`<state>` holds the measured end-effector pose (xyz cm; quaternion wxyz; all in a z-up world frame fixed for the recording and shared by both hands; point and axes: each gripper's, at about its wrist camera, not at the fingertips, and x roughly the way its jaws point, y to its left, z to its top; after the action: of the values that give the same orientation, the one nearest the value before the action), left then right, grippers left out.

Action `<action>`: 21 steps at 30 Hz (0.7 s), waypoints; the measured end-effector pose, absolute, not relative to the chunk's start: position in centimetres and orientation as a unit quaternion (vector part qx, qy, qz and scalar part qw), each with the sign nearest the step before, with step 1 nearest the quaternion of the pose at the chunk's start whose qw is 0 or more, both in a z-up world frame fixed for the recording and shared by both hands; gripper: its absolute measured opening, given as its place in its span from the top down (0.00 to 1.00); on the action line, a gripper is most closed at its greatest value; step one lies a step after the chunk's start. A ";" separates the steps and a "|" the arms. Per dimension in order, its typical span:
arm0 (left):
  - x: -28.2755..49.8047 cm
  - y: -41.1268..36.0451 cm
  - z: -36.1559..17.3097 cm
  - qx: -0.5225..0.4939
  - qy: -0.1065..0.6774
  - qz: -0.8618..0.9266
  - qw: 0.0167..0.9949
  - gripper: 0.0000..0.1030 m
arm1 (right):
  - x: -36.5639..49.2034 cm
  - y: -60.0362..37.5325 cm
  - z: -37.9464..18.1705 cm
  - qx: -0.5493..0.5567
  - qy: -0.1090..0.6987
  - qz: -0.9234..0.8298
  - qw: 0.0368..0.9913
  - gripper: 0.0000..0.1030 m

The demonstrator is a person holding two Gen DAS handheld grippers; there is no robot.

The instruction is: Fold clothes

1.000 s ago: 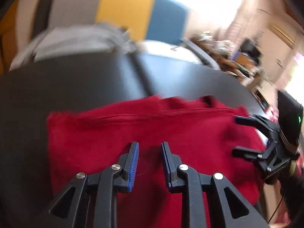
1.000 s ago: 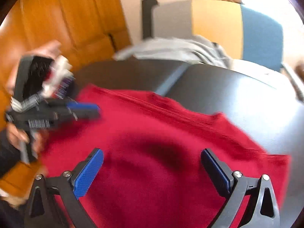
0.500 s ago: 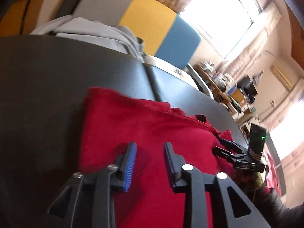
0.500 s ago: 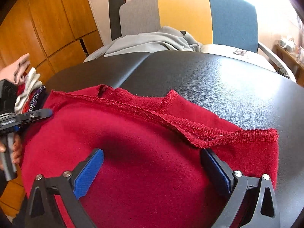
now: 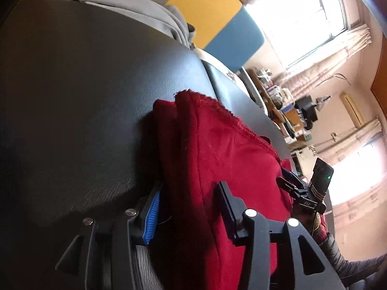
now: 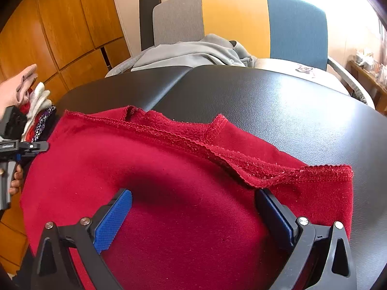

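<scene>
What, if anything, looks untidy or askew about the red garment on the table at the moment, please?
The red garment is not folded square: its top layer's hem runs askew, exposing a lower seamed layer on the black table.

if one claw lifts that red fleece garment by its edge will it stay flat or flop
The red fleece garment will probably flop: it already lies in soft folds, with a curled hem. It looks thick and fuzzy, so likely grippy against the ribbed blue pads rather than slippery. On the smooth black table, a push would probably bunch it instead of sliding it whole.
</scene>
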<state>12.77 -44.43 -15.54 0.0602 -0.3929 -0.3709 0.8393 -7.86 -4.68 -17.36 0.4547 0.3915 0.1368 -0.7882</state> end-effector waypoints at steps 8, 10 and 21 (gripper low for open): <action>10.4 -43.8 -16.1 -0.396 -0.387 0.823 0.130 0.55 | -8.2 -4.7 -17.4 0.394 0.128 -0.786 0.458 0.00; 9.2 -42.2 -16.1 -0.409 -0.369 0.821 0.146 0.66 | -8.1 -4.6 -17.4 0.395 0.125 -0.786 0.459 0.00; 10.6 -43.2 -13.2 -0.380 -0.403 0.824 0.121 0.80 | -8.6 -4.6 -16.9 0.407 0.114 -0.773 0.473 0.00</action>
<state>10.59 -43.24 -13.15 0.1213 -0.3804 -0.4027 0.8236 -8.63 -4.65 -16.95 0.4728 0.4071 0.1145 -0.7731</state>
